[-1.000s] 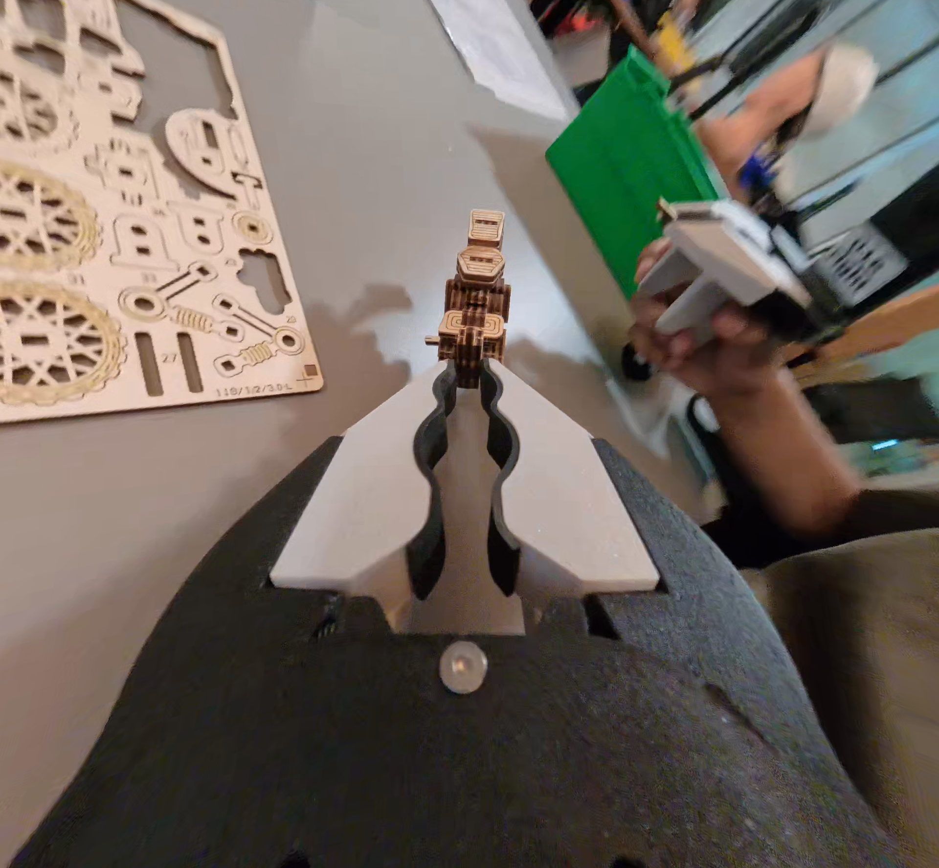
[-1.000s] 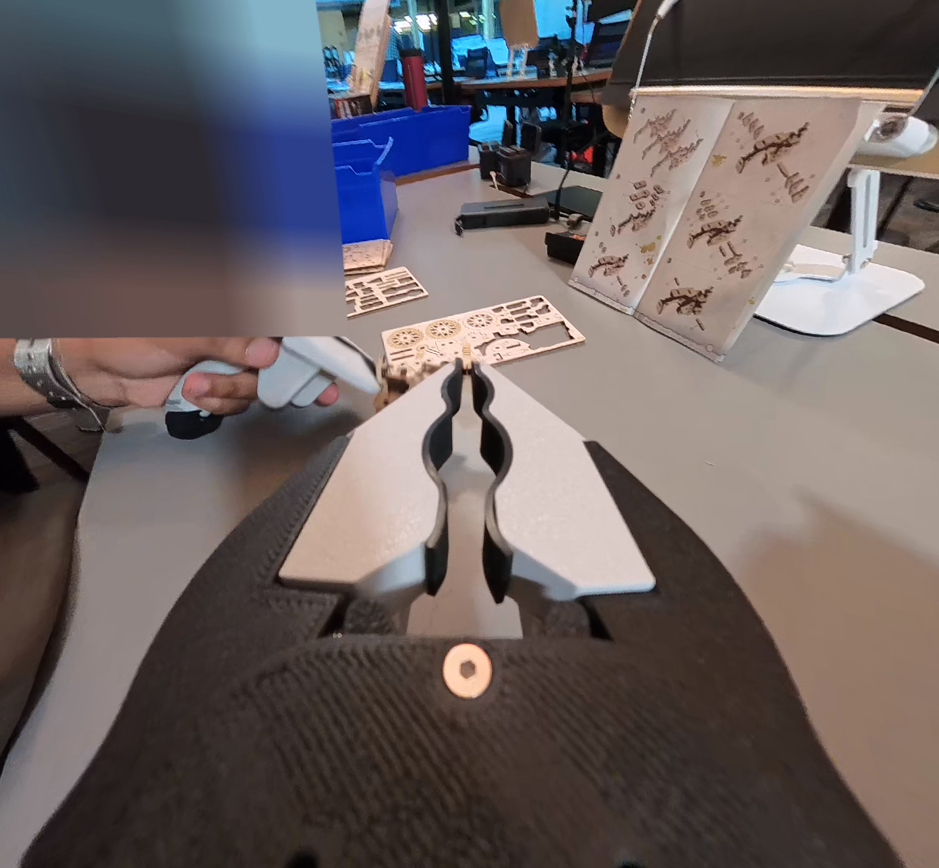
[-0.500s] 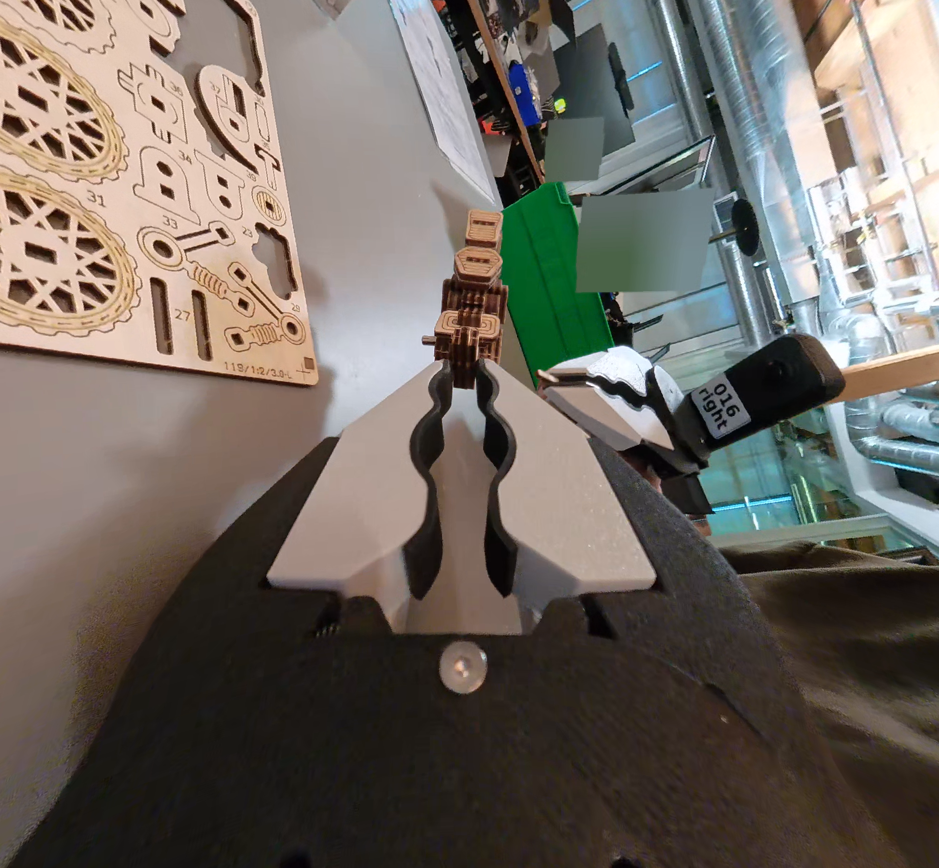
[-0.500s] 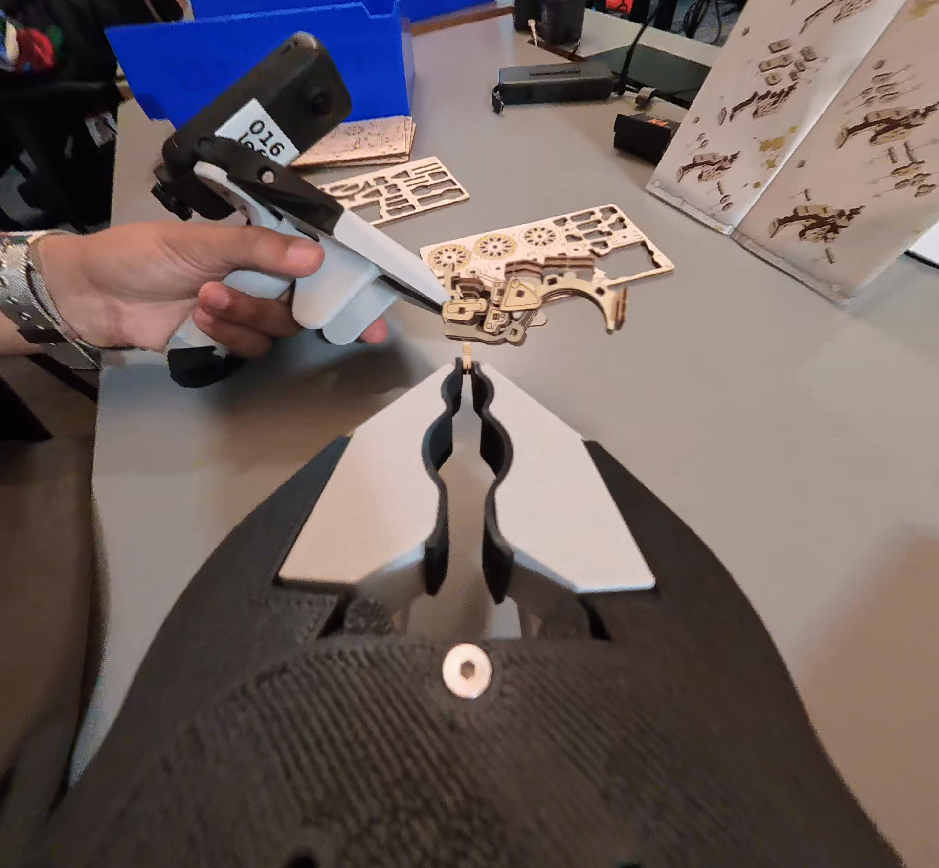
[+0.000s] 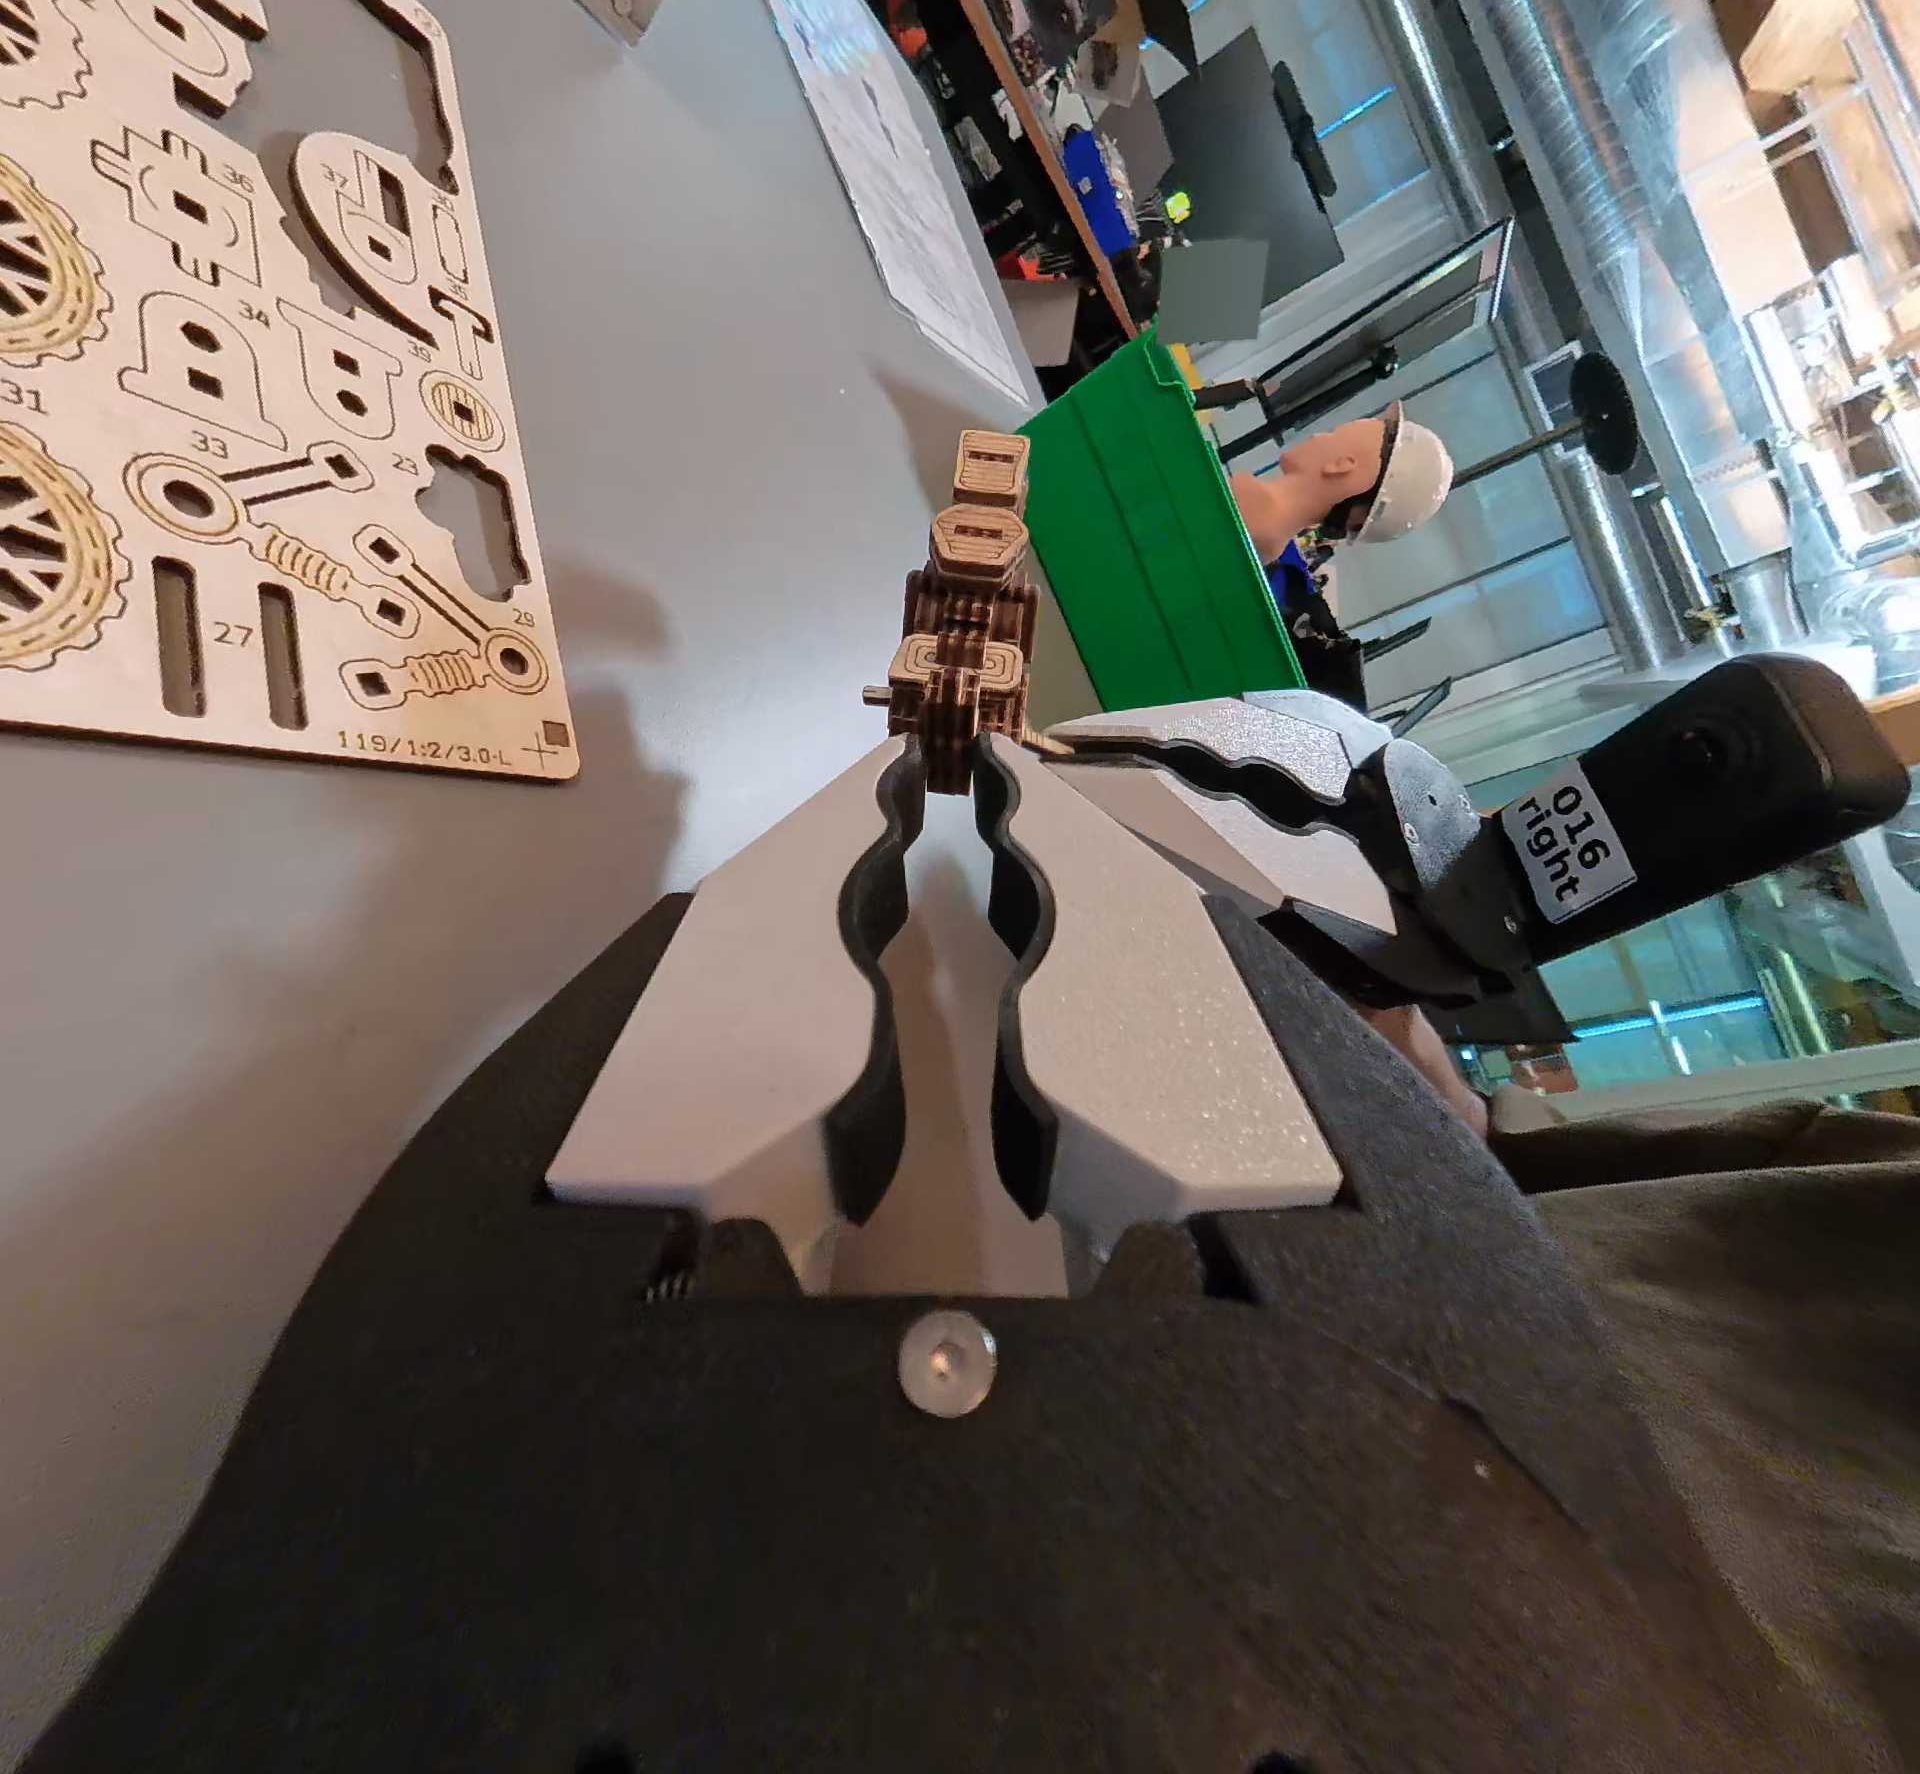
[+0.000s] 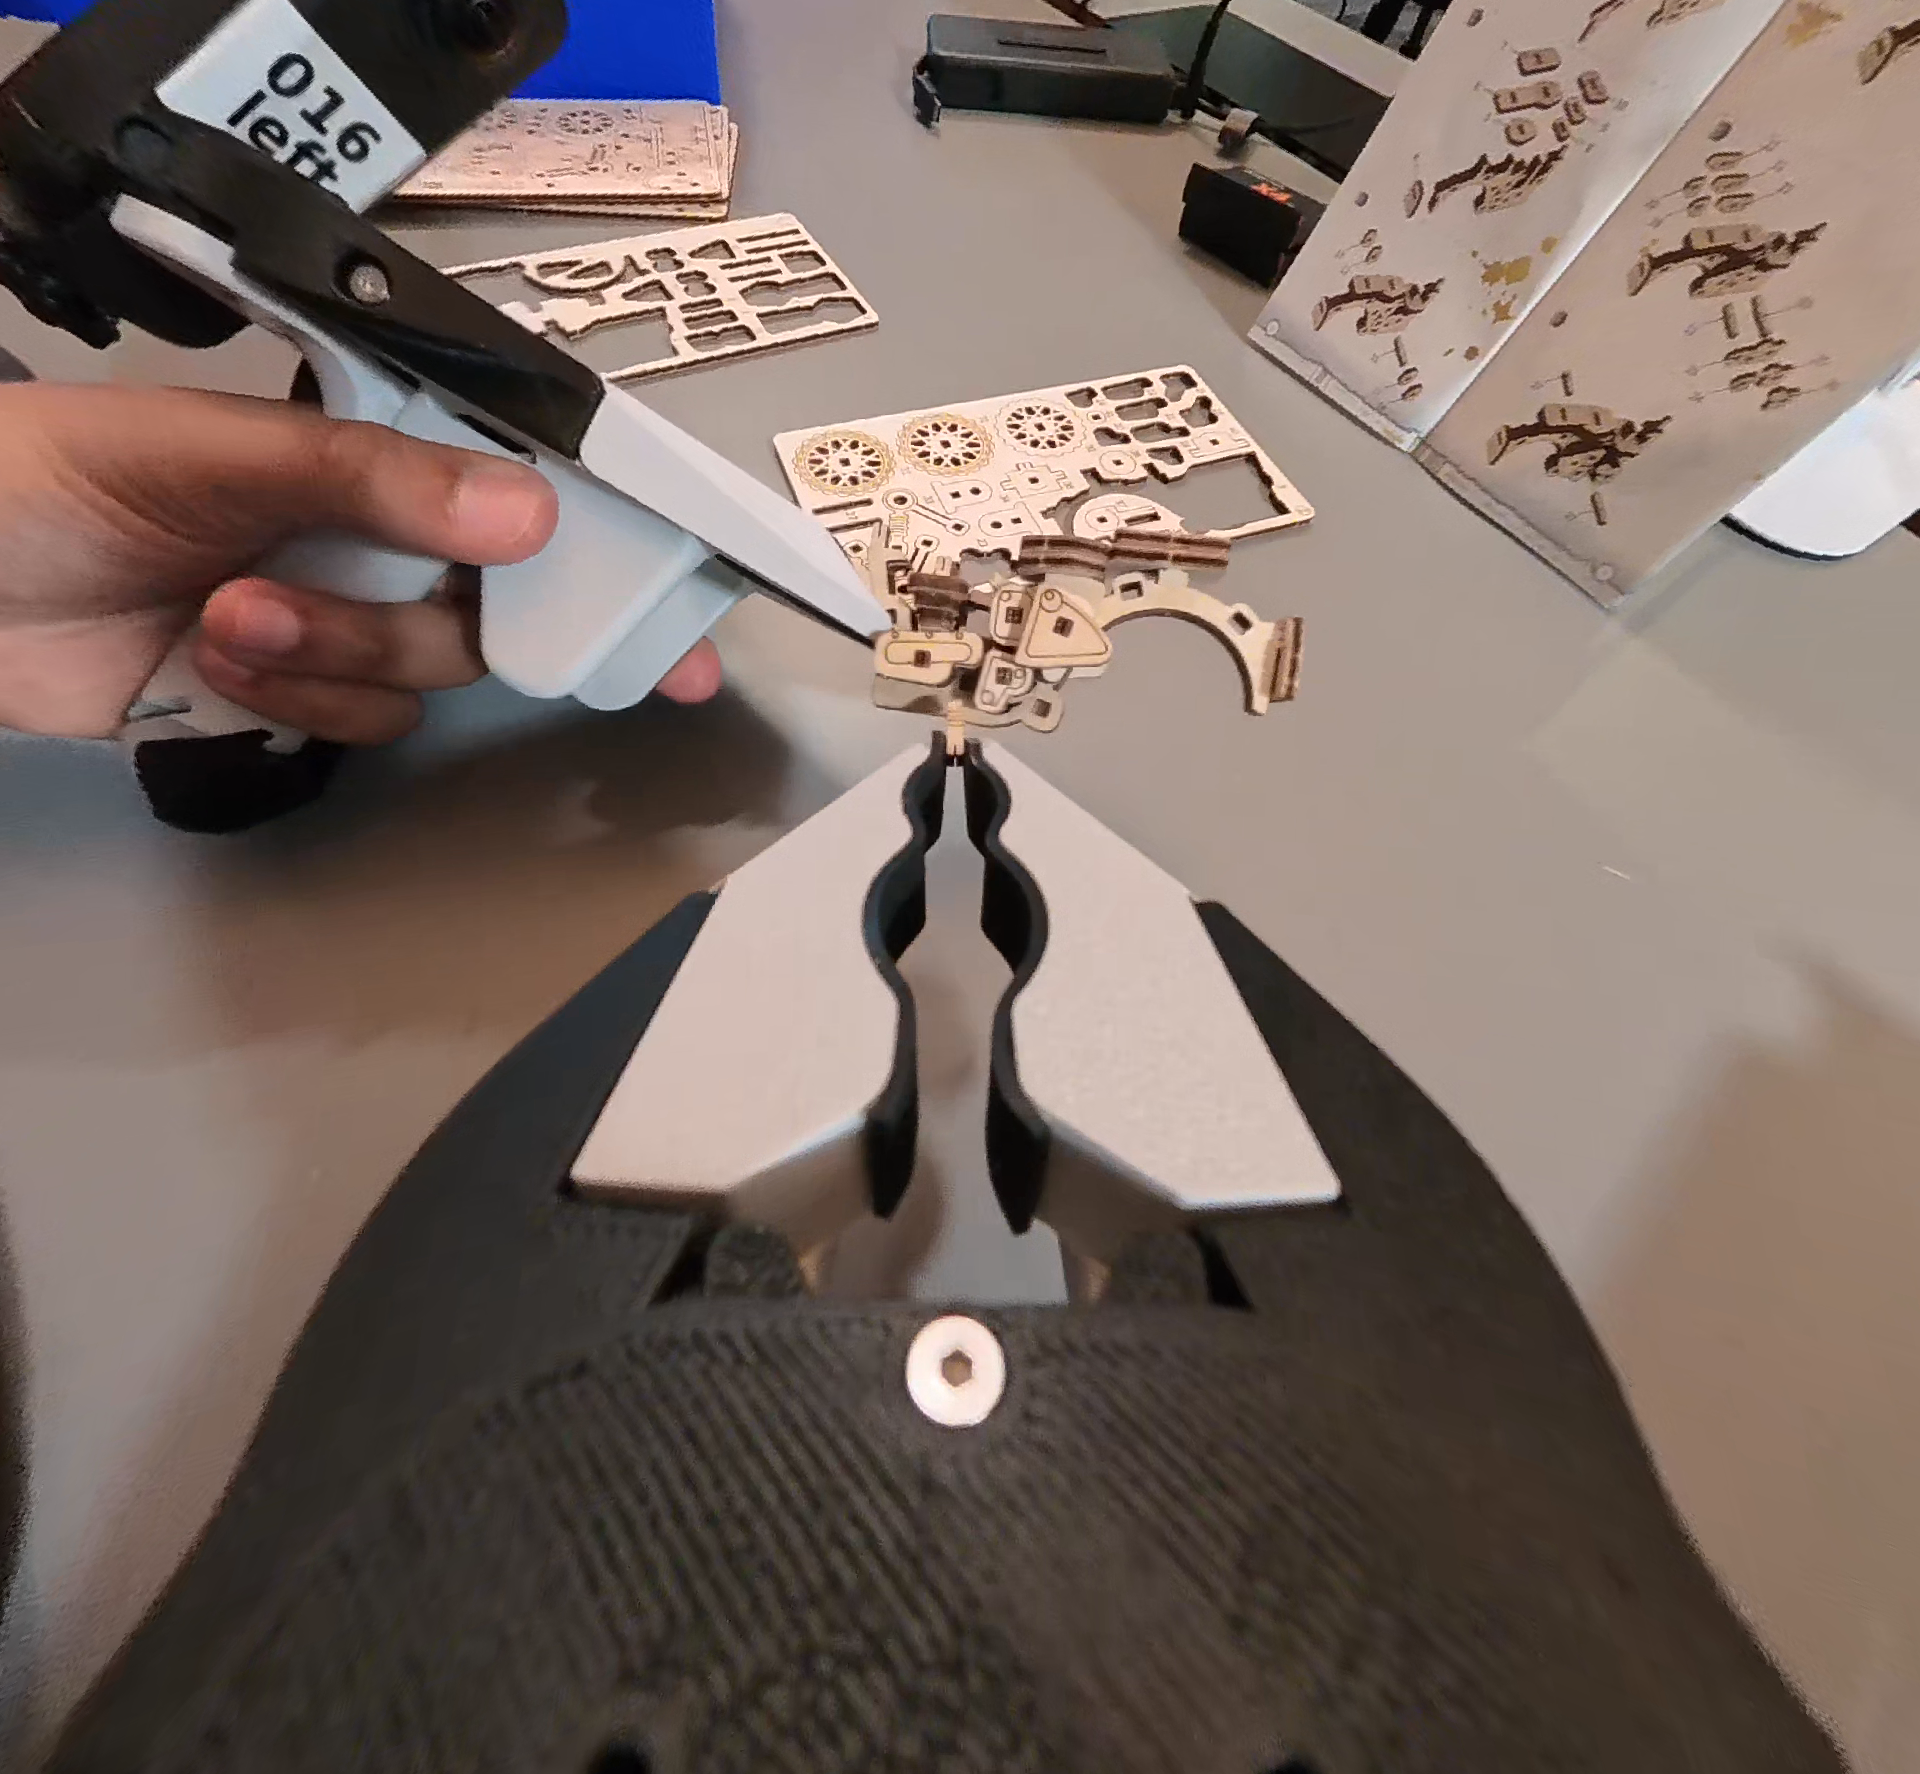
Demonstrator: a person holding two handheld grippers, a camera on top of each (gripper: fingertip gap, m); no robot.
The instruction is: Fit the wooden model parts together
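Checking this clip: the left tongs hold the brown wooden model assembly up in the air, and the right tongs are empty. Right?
Not quite: the right tongs pinch a small pale wooden peg, as the right wrist view shows. The left tongs do hold the brown wooden model assembly in the air.

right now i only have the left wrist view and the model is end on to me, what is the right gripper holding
observer: The right gripper is shut on a small wooden peg, pointed at the lower edge of the model.
operator: is it in the hole yet
observer: Cannot tell; the peg's tip sits right at the model's underside, near where the left gripper pinches it.
operator: anything sticking out i could bump
observer: Yes, a curved arm sweeps out on the side away from the left gripper.
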